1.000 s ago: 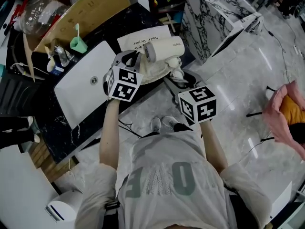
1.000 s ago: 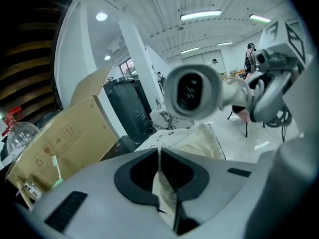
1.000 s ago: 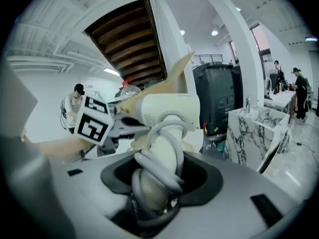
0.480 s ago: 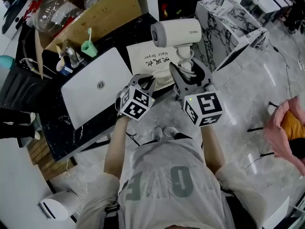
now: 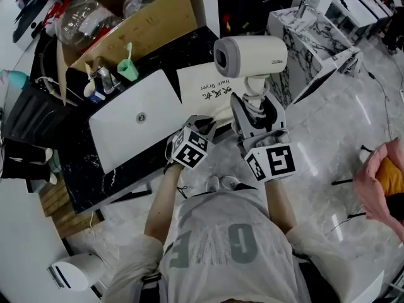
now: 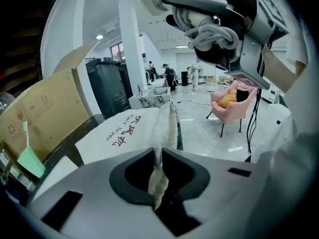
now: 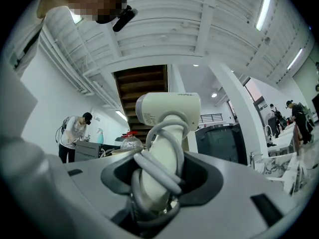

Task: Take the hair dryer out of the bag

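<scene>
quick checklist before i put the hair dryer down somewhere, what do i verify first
1. Right gripper clamped on the hair dryer by its handle: ok.
2. Hair dryer fully out of the bag, raised above it: ok.
3. Cord coiled round the handle, not dangling: ok.
4. Plug end free of the bag: cannot tell, it is not visible.
5. Left gripper shut on the bag's edge, holding it down: ok.
</scene>
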Demonstrator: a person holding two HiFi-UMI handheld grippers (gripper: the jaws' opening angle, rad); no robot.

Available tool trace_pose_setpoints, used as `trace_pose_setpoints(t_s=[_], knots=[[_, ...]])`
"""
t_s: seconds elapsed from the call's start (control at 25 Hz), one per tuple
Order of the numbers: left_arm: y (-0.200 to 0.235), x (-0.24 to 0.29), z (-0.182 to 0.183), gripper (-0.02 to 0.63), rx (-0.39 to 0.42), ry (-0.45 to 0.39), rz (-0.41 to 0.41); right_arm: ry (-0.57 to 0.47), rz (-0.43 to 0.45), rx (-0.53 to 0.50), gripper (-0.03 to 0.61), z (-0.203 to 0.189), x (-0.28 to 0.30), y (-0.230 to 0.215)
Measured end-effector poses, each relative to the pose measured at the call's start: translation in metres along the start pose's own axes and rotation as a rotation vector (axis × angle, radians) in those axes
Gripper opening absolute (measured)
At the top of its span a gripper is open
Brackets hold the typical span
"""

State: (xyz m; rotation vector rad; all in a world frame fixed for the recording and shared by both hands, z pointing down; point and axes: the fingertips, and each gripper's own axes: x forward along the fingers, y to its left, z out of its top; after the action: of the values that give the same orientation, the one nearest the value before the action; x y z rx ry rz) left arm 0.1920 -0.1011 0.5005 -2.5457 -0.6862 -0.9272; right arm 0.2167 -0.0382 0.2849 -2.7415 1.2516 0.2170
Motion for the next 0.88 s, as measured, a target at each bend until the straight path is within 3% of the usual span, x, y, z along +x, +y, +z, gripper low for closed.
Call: trace_pose_setpoints(t_s=[0.12, 0.24, 0.4, 0.48, 0.6, 0.72, 0.88], knots=[[-0.001, -0.001, 0.003, 0.06, -0.037, -0.031, 0.001, 0.004, 0.001, 0.004, 0.229, -0.002, -0.001, -0.001], [0.002, -0.009, 0.014, 0.16, -0.099, -0.095, 0.002, 0.008, 0.005, 0.0, 0.229, -0.003, 0.0, -0.001], [0.022, -0.04, 0.05, 0.197, -0.174, -0.233, 0.031, 0.005, 0.017, -0.009, 0.229, -0.001, 0.006, 0.002], [0.043, -0.065, 0.078, 0.202, -0.196, -0.329, 0.084, -0.001, 0.029, -0.012, 0.229, 0.004, 0.01, 0.004], [0.084, -0.125, 0.122, 0.202, -0.228, -0.531, 0.253, -0.019, 0.053, -0.027, 0.229, 0.013, 0.02, 0.01], [0.117, -0.204, 0.149, 0.202, -0.207, -0.743, 0.54, -0.037, 0.082, -0.049, 0.229, 0.019, 0.033, 0.02], [0.121, -0.28, 0.142, 0.195, -0.185, -0.858, 0.837, -0.059, 0.128, -0.038, 0.229, 0.023, 0.043, 0.039]])
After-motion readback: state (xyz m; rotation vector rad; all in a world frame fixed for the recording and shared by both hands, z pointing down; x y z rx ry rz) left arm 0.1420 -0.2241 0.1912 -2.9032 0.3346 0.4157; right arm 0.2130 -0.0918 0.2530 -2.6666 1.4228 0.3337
